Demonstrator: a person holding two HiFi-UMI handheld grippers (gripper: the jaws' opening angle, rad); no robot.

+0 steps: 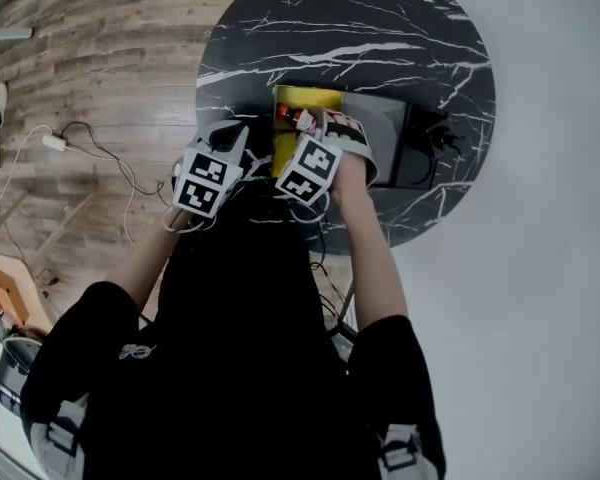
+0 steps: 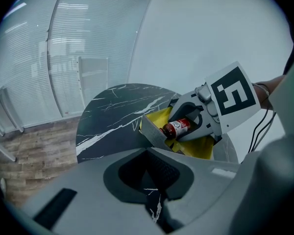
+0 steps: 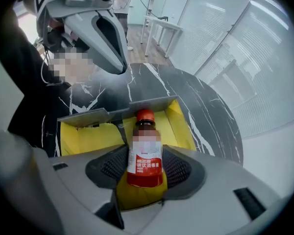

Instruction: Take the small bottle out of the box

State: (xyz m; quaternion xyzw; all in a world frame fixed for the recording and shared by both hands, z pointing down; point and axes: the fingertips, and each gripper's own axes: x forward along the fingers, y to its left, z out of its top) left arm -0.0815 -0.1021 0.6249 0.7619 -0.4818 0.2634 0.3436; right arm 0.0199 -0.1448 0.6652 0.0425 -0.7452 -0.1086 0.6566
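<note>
A small brown bottle (image 3: 145, 151) with a red cap and a red and white label sits between the pads of my right gripper (image 3: 145, 173), which is shut on its body. The bottle (image 1: 298, 118) hangs just above the open grey box with yellow lining (image 1: 285, 100) on the black marble table (image 1: 380, 28). In the left gripper view the bottle (image 2: 178, 127) shows in the right gripper (image 2: 196, 119) over the box (image 2: 152, 133). My left gripper (image 2: 149, 155) is shut on nothing, beside the box's near left corner (image 1: 235, 140).
The box's grey flaps (image 3: 95, 116) stand open around the yellow lining. A dark object (image 1: 435, 138) lies on the table right of the box. Cables (image 1: 90, 148) trail over the wooden floor at the left. Glass walls (image 2: 63, 58) stand behind the table.
</note>
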